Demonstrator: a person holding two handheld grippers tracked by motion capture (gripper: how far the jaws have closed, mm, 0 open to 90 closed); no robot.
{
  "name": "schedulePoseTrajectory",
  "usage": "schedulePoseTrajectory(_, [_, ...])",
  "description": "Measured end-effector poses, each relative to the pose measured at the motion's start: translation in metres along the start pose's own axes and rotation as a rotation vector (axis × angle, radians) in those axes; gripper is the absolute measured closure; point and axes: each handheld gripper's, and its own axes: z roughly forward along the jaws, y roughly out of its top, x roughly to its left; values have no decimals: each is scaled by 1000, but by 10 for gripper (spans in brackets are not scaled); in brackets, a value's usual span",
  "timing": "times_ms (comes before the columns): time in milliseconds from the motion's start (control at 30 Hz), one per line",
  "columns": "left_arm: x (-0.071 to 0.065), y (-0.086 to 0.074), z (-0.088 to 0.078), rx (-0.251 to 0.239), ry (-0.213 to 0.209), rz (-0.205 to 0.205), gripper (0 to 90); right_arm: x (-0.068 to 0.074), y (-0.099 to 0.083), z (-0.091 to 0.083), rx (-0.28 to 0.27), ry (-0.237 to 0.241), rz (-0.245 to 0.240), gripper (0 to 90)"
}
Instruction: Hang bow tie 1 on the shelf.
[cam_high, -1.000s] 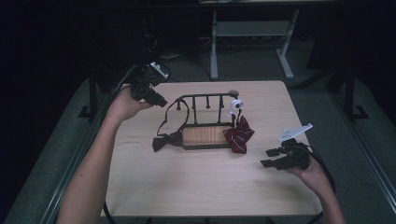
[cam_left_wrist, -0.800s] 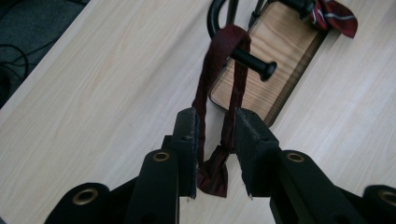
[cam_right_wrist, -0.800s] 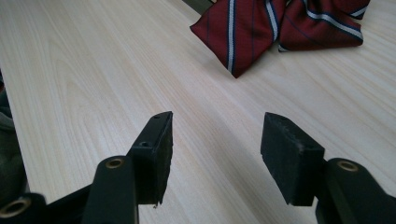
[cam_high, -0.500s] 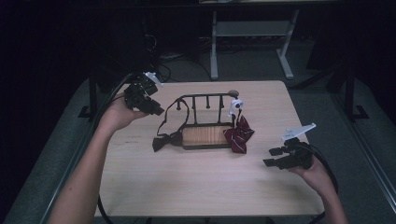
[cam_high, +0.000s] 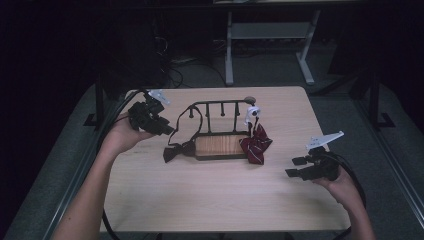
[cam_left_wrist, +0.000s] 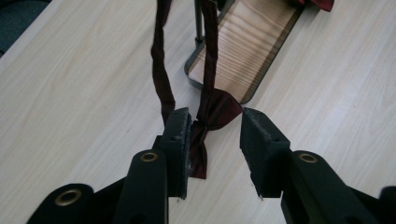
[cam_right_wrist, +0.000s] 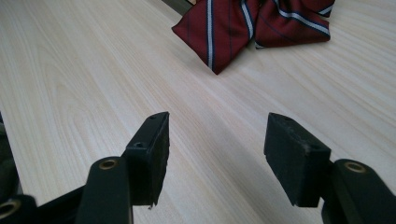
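Step in hand: we're reckoning this is hanging bow ties on the little rack, and the dark one's strap looks already looped over a peg at the rack's left end.

Left gripper: its jaws have just been opening, and they're standing parted now. The dark bow tie is sitting between them, brushing the left-hand pad in the left gripper view, but nothing is pressing on it.

Where the tie is: right at the fingertips and just beyond, its two strap legs running up and away from the jaws toward the rack.

Right gripper: jaws spread wide over bare table, holding nothing. The striped bow tie is lying ahead of it and a bit to the right, well clear of the pads.

Doing it well: we're thinking back out straight along the jaws, so neither pad snags the cloth and drags the strap off its peg. Keep the opening generous until clear.

Materials: dark tie is limp maroon fabric, pinched at a knot. Striped one is red with white and navy lines. Rack is thin black metal rod with a pale wood-grain base. Table is light, smooth woodgrain.
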Motion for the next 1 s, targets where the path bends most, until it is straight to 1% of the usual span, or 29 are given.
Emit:
schedulePoseTrajectory(100, [-4, -4, 0, -11, -3, 4, 618, -1, -1, 0, 4, -2, 3, 399])
schedulePoseTrajectory(233, [-10, -9, 3, -11, -4, 13, 595, 0, -1, 1, 4, 1, 5, 399])
schedulePoseTrajectory(333, [-14, -13, 7, -6, -16, 20, 583, 0, -1, 1, 4, 1, 5, 400])
schedulePoseTrajectory(400, [-16, -16, 10, 2, -14, 22, 575, 0, -1, 0, 5, 1, 6, 400])
schedulePoseTrajectory(567, [-18, -25, 16, 5, -24, 16, 551, 0, -1, 0, 7, 0, 7, 400])
schedulePoseTrajectory(767, [-25, -35, 20, -8, -38, 9, 544, 0, -1, 0, 6, 0, 7, 398])
schedulePoseTrajectory(800, [-26, -36, 21, -9, -40, 18, 542, 1, -1, 0, 6, 1, 11, 399])
schedulePoseTrajectory(867, [-28, -39, 21, -11, -42, 20, 541, 1, -1, 1, 7, 1, 5, 399])
schedulePoseTrajectory(967, [-31, -42, 23, -13, -41, 25, 538, 1, -1, 1, 10, 2, 10, 399])
schedulePoseTrajectory(1000, [-33, -43, 24, -14, -43, 19, 536, 1, -1, 1, 10, 2, 11, 399])
